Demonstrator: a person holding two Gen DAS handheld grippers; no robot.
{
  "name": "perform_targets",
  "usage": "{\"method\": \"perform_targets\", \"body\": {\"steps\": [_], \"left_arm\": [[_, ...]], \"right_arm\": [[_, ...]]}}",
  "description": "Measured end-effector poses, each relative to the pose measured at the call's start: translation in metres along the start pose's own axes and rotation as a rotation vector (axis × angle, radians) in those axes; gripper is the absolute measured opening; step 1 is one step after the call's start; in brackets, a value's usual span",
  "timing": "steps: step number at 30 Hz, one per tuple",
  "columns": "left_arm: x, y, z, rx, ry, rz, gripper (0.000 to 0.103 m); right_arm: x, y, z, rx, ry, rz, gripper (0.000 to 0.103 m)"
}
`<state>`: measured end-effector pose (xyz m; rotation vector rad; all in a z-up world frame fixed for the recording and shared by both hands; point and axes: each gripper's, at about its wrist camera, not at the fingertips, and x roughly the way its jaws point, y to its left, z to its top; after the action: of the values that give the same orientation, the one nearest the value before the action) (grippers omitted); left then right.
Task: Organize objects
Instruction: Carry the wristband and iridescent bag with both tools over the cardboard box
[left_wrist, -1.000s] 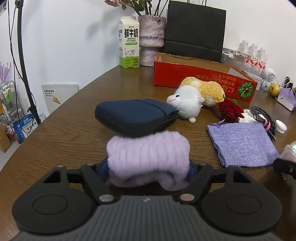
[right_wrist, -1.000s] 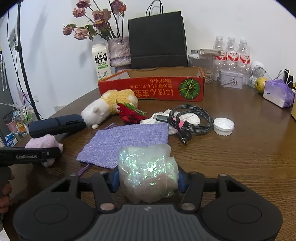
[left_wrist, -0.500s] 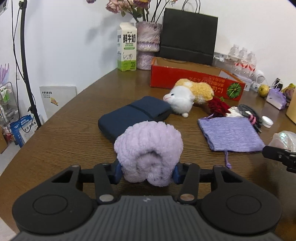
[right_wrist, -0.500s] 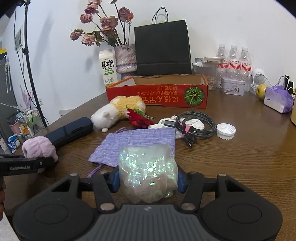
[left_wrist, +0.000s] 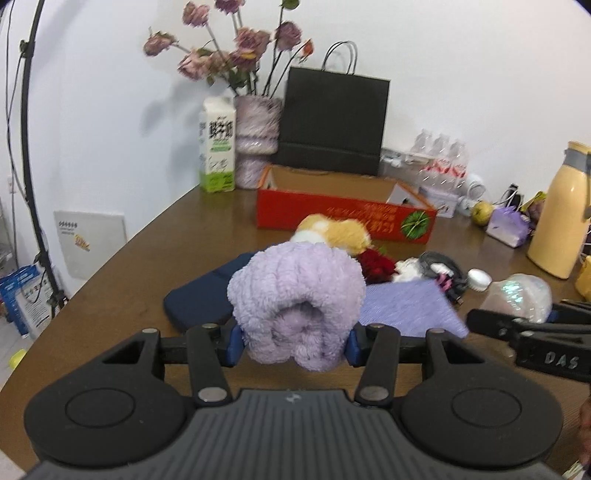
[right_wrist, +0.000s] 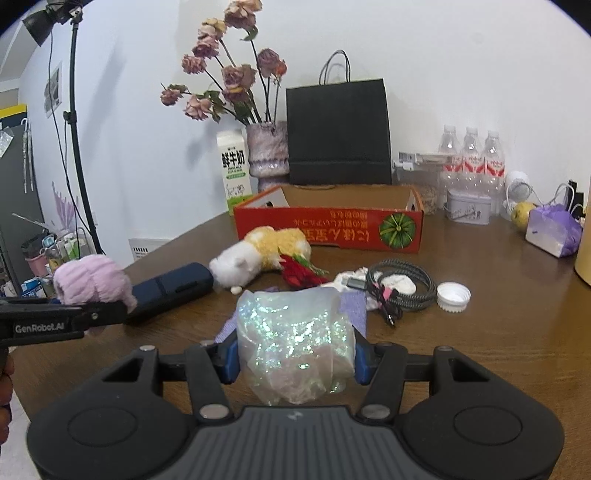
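The left hand-held gripper (left_wrist: 293, 341) is clenched on a rolled lilac fleece cloth (left_wrist: 295, 299), its blue pads sunk into both sides of the bundle, which is lifted clear of the brown wooden desk (left_wrist: 147, 266). The jaws have just been closing, and the roll sits squeezed between them. The right hand-held gripper (right_wrist: 295, 360) grips a crinkled iridescent plastic pouch (right_wrist: 293, 339), also off the desk.

Ahead of both, beyond a navy zip case (left_wrist: 199, 299), a white-and-yellow plush toy (right_wrist: 258, 254) and a lilac woven cloth bag (left_wrist: 406, 310), stands the open red cardboard box (right_wrist: 328, 225), probably where these things belong.

The risks look plain enough. The fleece is soft and could unroll or slide out of the pads if the grip eases. The pouch is slick and may squirm loose. Carried low, either load could brush the plush toy or snag the coiled braided cable (right_wrist: 402, 284) ahead and to the right of the right hand-held gripper.
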<state>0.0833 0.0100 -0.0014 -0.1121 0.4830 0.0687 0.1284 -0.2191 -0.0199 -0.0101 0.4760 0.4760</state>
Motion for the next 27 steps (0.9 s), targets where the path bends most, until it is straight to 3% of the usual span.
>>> {"method": "perform_targets", "body": {"steps": [13,27], "left_arm": [[0.021,-0.019,0.041,0.011,-0.054,-0.036,0.051],[0.072,-0.028,0.089,-0.030,-0.087,-0.048,0.051]], "right_arm": [[0.014,0.004,0.037,-0.023,-0.062,0.001,0.054],[0.062,-0.014,0.088,-0.015,-0.098,-0.003,0.054]]}}
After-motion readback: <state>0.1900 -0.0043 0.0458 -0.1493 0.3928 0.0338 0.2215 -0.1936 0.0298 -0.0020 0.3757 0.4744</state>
